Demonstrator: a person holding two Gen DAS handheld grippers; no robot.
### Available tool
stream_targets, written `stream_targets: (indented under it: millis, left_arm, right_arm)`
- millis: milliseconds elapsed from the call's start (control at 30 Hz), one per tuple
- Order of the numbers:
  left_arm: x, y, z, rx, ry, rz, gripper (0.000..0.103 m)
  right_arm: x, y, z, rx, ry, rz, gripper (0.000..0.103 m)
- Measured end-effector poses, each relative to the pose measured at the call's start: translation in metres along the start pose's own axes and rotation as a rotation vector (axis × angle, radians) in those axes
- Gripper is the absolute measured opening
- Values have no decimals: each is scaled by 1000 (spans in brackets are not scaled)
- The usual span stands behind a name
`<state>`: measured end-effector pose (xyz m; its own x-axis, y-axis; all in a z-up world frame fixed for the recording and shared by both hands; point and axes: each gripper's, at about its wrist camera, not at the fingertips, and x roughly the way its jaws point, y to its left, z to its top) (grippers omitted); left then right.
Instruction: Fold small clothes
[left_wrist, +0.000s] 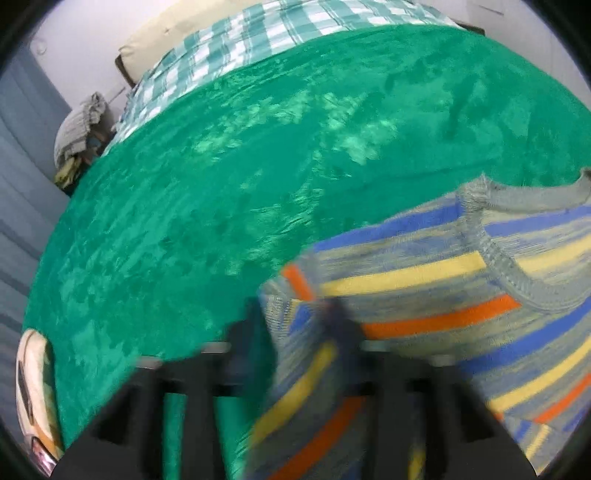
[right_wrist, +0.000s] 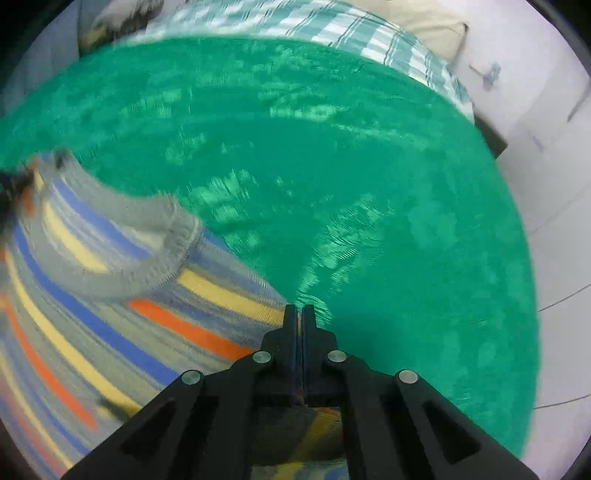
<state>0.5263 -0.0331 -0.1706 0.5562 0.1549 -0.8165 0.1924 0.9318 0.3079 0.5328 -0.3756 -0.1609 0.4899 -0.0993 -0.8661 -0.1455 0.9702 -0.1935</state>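
Stripes everywhere, and you've got the small knitted top with blue, yellow and orange bands and a grey ribbed neckline (left_wrist: 443, 295) pinched from both sides, one shoulder in each tool. Your right gripper (right_wrist: 299, 314) has its two black fingers pressed tight together, and the garment's right edge runs straight into that closed tip, with more striped cloth bunched under the frame below it, so you're clamping fabric there. Your left gripper (left_wrist: 295, 325) is smeared with motion blur, but the dark fingers (left_wrist: 343, 325) sit on either side of a fold of the same top at its left corner, and I'd call that a grasp too, though the blur keeps me from seeing how tight it is.

Why hold it this way? Two high corners by the neckline (right_wrist: 122, 258) let the body hang and spread evenly, so it can be laid flat on the plush green velvet blanket (right_wrist: 332, 166) that covers the bed. From the right wrist view the collar curls up off the blanket, so the top looks partly lifted, near the front of the bed, not yet flat. Behind, the teal-and-white checked sheet (left_wrist: 258, 33) and the cream pillow (left_wrist: 173, 33) stay well clear of your working patch.
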Motion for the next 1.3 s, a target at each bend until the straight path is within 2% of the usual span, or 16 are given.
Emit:
stream_targets:
  millis: [33,67,200,333,400,500,633,733,833,967,1000,1067,1133,1200,1233,1300]
  left_arm:
    - [-15,13,-3,-20,-29,9,76]
    - [-26,21,-8,-35,-44,7,76]
    - [-76,67,-53,-119,-32,-84,76]
    - [-134,77,-138,-150,-9,-138,78]
    - [-158,64,-176,-157,11,-178,78]
    - [-195,22,-239,-137,42,-290,79]
    - [-217,-38,-292,-44,65,-317,79]
    - [-220,-74,-312,21,92,-346,79]
    - [-230,-92,-325,100,44,-258,79]
    - [-239,-79,-327,15,24,-278,81]
    - [-240,-72,-329,-20,20,-281,82]
    - [-237,-60,-333,-82,20,-280,85]
    - [-227,-49,-337,-120,40,-275,85]
    - [-218,-43,-340,-135,71,-263,85]
    - [-215,-39,-342,-150,80,-263,85]
    - [-212,-27,-343,-199,84,-294,85]
  right_arm:
    - [-9,-7,0,35,-13,9,59]
    - [-19,-14,-2,60,-30,10,80]
    - [-76,-40,-32,136,-83,36,80]
    - [-135,-41,-108,145,-70,18,82]
    - [-153,-31,-148,168,-45,37,82]
    - [-184,12,-224,184,-6,168,82]
    - [-208,67,-276,129,-9,229,81]
    - [-216,78,-277,105,-42,223,81]
    - [-209,69,-233,83,-100,214,81]
    - [-172,76,-168,-2,-136,200,81]
    - [-156,81,-150,-13,-139,194,80]
    - [-130,86,-125,-15,-133,178,66]
    - [-99,84,-107,28,-120,174,60]
    - [-63,75,-101,101,-38,162,10]
    - [-54,63,-102,161,-10,184,4]
    - [-74,22,-112,330,-95,262,4]
